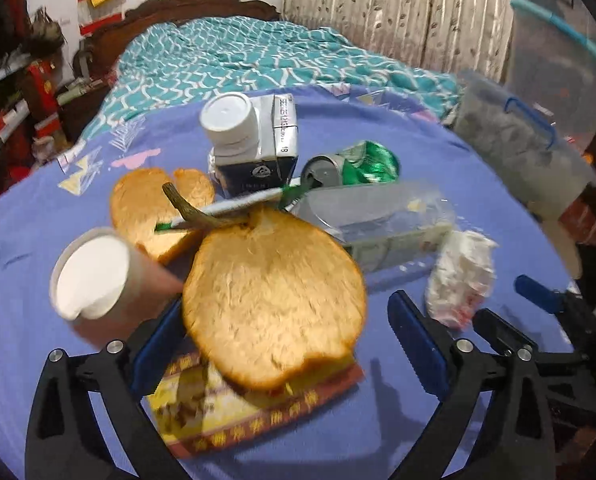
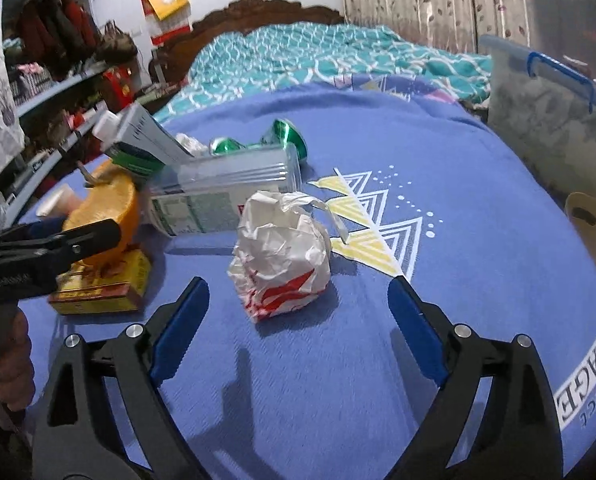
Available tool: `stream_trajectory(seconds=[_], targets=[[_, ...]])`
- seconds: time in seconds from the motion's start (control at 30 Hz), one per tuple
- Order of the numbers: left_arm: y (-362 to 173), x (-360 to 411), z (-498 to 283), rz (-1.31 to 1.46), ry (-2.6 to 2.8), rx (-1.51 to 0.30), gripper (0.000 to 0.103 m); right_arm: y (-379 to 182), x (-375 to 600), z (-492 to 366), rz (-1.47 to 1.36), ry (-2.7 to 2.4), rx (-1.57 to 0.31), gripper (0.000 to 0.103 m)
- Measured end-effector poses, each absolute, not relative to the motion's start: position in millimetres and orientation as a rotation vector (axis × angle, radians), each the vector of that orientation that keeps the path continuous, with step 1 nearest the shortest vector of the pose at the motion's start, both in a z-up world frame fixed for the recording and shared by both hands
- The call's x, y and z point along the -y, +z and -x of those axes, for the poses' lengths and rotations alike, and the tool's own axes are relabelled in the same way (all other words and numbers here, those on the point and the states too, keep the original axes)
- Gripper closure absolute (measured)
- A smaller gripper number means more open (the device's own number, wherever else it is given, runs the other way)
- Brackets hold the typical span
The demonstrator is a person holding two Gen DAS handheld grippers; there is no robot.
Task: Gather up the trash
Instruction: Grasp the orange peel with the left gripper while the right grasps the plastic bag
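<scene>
Left wrist view, L to R: paper cup (image 1: 92, 274) at 9 o'clock, tipped on its side; big pomelo peel (image 1: 274, 304) dead centre atop a yellow-red box (image 1: 222, 412), smaller peel (image 1: 154, 204) at 10; milk carton (image 1: 258, 140) at 12, crushed green can (image 1: 354, 164) at 1, clear plastic bottle (image 1: 382, 216) at 2, crumpled wrapper (image 1: 462, 276) at 3. All on blue cloth (image 1: 38, 232). Left gripper (image 1: 286, 344) jaws wide apart, big peel btwn them, pads not pressing. Right gripper (image 2: 298, 312) also spread wide, nothing held; the wrapper (image 2: 282, 264) lies just ahead at 12
</scene>
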State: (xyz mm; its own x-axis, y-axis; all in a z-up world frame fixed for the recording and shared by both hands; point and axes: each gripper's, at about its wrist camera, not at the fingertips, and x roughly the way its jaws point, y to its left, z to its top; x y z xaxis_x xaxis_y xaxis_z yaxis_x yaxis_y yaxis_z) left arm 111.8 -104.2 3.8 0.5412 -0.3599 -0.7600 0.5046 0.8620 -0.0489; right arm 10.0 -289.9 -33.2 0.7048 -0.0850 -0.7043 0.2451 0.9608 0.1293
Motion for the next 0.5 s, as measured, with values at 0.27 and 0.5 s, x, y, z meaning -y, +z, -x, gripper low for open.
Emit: stream_trajectory(seconds=[0.27, 0.5], targets=[[17, 91, -104, -0.184, -0.512, -0.822, 0.081, -53, 298, -31, -0.297, -0.145, -0.837, 0.057], [27, 54, -70, -0.029, -0.714, -0.834, 0.09, -45, 289, 19, -0.256, -0.176, -0.775, 0.059]])
